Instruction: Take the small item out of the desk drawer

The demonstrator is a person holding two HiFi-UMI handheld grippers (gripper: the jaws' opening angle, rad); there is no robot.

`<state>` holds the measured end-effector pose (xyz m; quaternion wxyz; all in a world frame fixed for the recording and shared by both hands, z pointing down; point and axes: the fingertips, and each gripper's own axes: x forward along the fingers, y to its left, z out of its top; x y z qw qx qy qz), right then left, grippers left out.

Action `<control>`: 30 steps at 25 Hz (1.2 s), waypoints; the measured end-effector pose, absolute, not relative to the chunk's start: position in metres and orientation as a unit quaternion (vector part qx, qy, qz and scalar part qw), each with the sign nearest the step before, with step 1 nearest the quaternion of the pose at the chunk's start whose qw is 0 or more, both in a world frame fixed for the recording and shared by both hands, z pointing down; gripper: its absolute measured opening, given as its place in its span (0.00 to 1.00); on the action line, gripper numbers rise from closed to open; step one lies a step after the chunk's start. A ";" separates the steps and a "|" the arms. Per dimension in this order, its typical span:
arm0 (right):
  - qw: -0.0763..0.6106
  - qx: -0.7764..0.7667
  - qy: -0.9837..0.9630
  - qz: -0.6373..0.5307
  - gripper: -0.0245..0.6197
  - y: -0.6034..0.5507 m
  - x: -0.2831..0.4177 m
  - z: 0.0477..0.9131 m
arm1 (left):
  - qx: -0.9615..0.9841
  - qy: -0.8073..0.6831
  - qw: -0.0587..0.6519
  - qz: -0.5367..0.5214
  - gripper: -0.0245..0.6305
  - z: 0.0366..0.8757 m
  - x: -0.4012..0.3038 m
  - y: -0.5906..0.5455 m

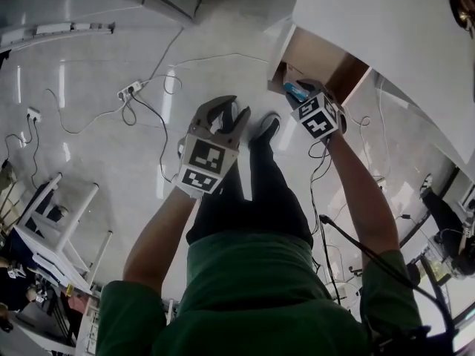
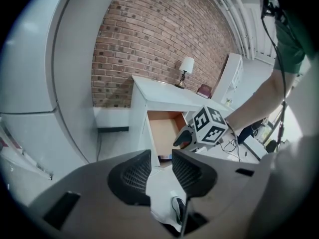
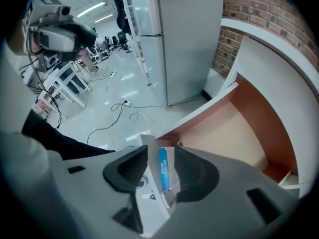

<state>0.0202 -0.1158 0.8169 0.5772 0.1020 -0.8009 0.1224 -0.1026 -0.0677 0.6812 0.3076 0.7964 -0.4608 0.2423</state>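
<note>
The small item [image 3: 163,171] is a thin white packet with a blue label. It stands on edge between the jaws of my right gripper [image 3: 160,156], and it leans toward the right pad. The jaws stand wide and do not press on it. This gripper [image 1: 300,93] hovers at the front corner of the open desk drawer [image 1: 326,64], whose wooden inside [image 3: 234,133] looks bare. In the head view the item [image 1: 292,90] shows as a blue spot at the jaw tips. My left gripper [image 1: 223,116] hangs to the left over the floor, open and with nothing in it [image 2: 161,171].
The white desk [image 1: 386,28] fills the upper right, and a lamp [image 2: 186,66] stands on it. A power strip [image 1: 130,90] and loose cables lie on the glossy floor. A white chair [image 1: 52,221] is at lower left. A grey fridge [image 3: 184,39] stands beside the desk.
</note>
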 end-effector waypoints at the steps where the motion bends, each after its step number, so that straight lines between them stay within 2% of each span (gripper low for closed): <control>1: 0.580 0.099 -0.799 0.122 0.30 -0.116 0.020 0.820 | 0.796 -0.461 0.310 0.242 0.22 0.683 -0.102 -0.067; 13: 0.596 0.097 -0.786 0.134 0.30 -0.118 0.017 0.852 | 0.780 -0.469 0.348 0.225 0.22 0.700 -0.106 -0.047; 30: 0.628 0.124 -0.762 0.100 0.28 -0.128 0.018 0.873 | 0.767 -0.482 0.365 0.216 0.22 0.707 -0.125 -0.035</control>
